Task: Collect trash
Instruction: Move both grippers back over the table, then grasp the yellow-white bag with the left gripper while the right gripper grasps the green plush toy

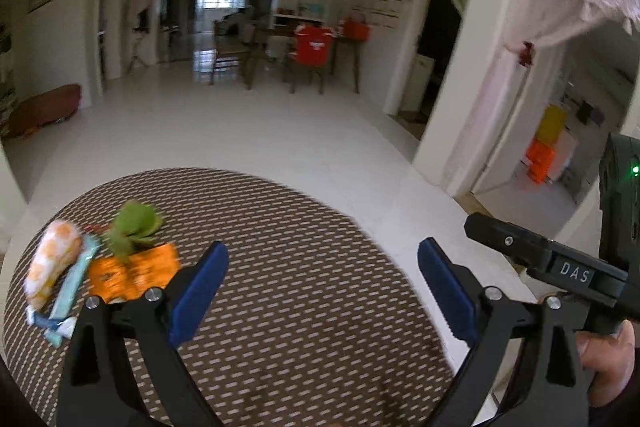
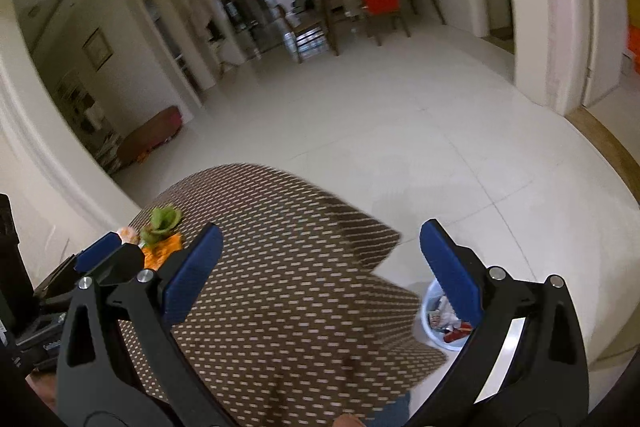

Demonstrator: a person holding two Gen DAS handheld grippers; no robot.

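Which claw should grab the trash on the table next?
Probably the left claw. It is open, and the wrappers lie close by its left finger. The right claw, also open, sits farther off, nearer the bin on the floor.

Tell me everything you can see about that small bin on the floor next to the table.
The bin is a small, pale blue, round tub that looks like plastic. It stands upright on the white tiled floor, right beside the hanging edge of the brown patterned tablecloth. It is open at the top and already holds some trash, white and red pieces too blurred to name. A finger of the open right gripper hides its right side. Only the right wrist view shows it.
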